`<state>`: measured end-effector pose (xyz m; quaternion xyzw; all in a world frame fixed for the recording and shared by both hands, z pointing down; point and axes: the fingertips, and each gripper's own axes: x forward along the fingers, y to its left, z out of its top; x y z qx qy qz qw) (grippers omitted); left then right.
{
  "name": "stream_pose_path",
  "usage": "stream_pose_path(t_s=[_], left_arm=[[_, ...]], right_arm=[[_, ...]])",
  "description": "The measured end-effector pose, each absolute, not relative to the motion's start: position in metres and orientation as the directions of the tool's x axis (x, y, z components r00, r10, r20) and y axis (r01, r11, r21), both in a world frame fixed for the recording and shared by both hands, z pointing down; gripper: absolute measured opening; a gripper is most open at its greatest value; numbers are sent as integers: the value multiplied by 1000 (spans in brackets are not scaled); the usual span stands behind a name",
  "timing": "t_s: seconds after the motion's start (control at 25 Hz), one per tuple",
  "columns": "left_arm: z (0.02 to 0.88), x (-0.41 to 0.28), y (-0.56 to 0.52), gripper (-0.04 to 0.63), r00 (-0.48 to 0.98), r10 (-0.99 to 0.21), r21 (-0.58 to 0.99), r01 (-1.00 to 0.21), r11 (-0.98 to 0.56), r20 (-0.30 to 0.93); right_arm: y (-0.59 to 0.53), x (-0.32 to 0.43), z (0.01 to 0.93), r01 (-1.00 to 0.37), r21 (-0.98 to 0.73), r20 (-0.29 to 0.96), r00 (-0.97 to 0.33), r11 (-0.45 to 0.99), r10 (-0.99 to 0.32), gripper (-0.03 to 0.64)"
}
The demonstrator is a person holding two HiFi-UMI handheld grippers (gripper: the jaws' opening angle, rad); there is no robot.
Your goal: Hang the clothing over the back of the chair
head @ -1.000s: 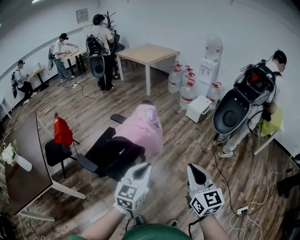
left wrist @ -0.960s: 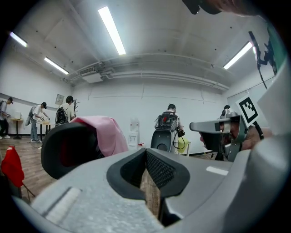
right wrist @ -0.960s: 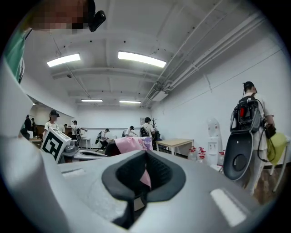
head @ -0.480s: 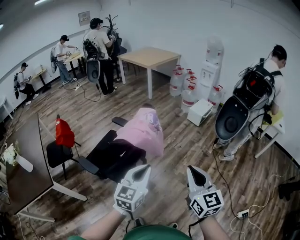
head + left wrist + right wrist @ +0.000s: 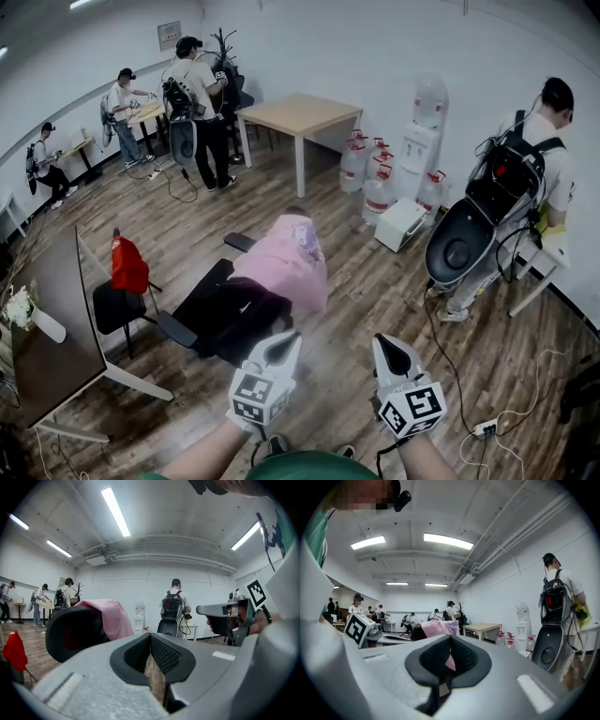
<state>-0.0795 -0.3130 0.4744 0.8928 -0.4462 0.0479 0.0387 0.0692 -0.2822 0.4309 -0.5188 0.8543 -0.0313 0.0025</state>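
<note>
Only the backpack wearer [image 5: 514, 187] at right is being seen displaced; left gripper [image 5: 284, 340] and right gripper [image 5: 392, 343] are being held closed, empty, below clothing [image 5: 286, 262] draped on the chair [image 5: 217, 317].

The pink garment [image 5: 284, 261] covers the backrest of the office chair [image 5: 223, 309], so the top edge of the backrest is hidden. The dark desk [image 5: 54, 323] runs off the left edge. What the far people [image 5: 124, 103] handle is too small to tell.
</note>
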Motion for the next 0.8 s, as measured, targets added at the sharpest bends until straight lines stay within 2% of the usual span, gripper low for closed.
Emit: stream_pose_path(t_s=[0.8], left_arm=[[490, -98, -327, 12, 632, -762, 14, -771, -636, 143]], right_arm=[[-296, 51, 442, -906, -67, 26, -421, 419, -907, -6]])
